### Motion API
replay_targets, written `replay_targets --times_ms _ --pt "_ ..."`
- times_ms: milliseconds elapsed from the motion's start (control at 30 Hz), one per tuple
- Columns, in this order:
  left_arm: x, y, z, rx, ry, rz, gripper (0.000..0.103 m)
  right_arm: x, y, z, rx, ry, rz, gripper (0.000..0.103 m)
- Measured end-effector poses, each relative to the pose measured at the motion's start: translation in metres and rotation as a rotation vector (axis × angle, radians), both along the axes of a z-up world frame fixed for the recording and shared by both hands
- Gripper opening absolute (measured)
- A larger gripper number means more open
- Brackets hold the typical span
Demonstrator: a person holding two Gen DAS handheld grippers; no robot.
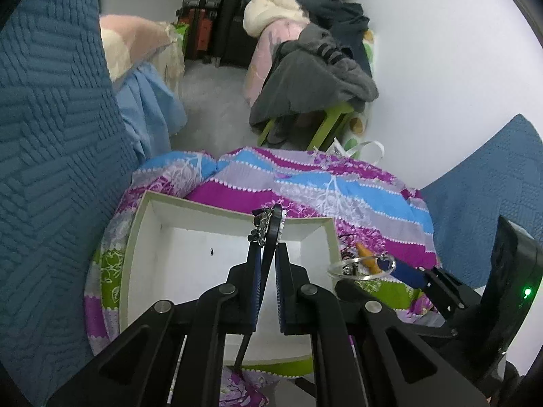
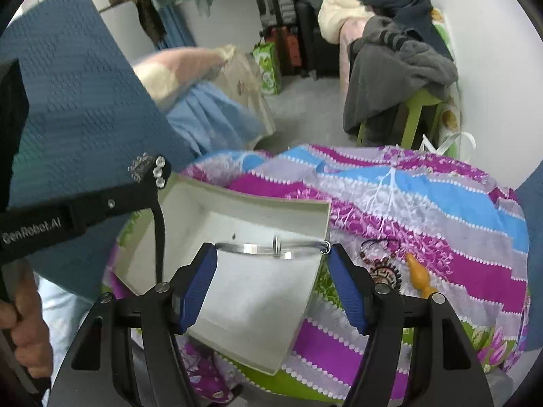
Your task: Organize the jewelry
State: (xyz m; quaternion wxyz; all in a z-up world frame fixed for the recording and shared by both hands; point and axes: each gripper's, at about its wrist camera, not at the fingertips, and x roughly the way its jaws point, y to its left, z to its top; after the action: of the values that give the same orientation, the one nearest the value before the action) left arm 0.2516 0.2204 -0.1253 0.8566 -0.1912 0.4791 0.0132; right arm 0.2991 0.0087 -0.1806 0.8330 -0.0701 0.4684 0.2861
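An open white box [image 1: 190,247] sits on a striped purple-blue cloth [image 1: 356,196]; it also shows in the right wrist view [image 2: 244,291]. My left gripper [image 1: 269,247] is shut on a black rhinestone hair piece [image 1: 269,225], held above the box; the piece shows in the right wrist view [image 2: 152,169]. My right gripper [image 2: 271,254] is closed on a silver bangle [image 2: 268,249] spanning both fingers, over the box; the bangle shows in the left wrist view [image 1: 361,266]. A beaded necklace [image 2: 381,261] and an orange gourd pendant [image 2: 419,273] lie on the cloth right of the box.
Blue quilted fabric [image 1: 51,169] flanks the cloth on both sides. A green stool [image 2: 417,115] piled with grey clothes stands behind. Suitcases [image 1: 203,30] and bedding fill the back of the room.
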Motion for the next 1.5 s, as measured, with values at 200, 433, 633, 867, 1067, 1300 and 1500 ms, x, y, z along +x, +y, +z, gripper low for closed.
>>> replay_targets --times_ms 200,433,633,867,1067,1300,1500 --pt "0.002 0.002 -0.015 0.001 0.025 -0.007 0.007 0.005 0.004 -0.024 -0.017 0.046 0.004 0.065" --pt "-0.005 -0.002 -0.008 0.019 0.030 -0.001 0.009 0.004 -0.001 -0.010 0.003 0.031 0.018 0.072" --pt "-0.026 -0.013 0.022 0.079 -0.029 0.037 0.057 -0.010 -0.015 0.028 0.041 -0.032 0.036 0.079" --pt "-0.057 -0.028 0.069 0.112 -0.116 0.081 0.057 -0.032 -0.044 0.079 0.079 -0.131 0.038 0.079" --pt "-0.086 -0.050 0.108 0.133 -0.209 0.111 0.057 -0.055 -0.077 0.122 0.128 -0.225 0.025 0.081" --pt "-0.120 -0.089 0.137 0.162 -0.285 0.105 0.057 -0.085 -0.118 0.151 0.166 -0.308 -0.005 0.081" --pt "-0.147 -0.119 0.143 0.175 -0.327 0.108 0.057 -0.106 -0.151 0.153 0.166 -0.348 -0.019 0.081"
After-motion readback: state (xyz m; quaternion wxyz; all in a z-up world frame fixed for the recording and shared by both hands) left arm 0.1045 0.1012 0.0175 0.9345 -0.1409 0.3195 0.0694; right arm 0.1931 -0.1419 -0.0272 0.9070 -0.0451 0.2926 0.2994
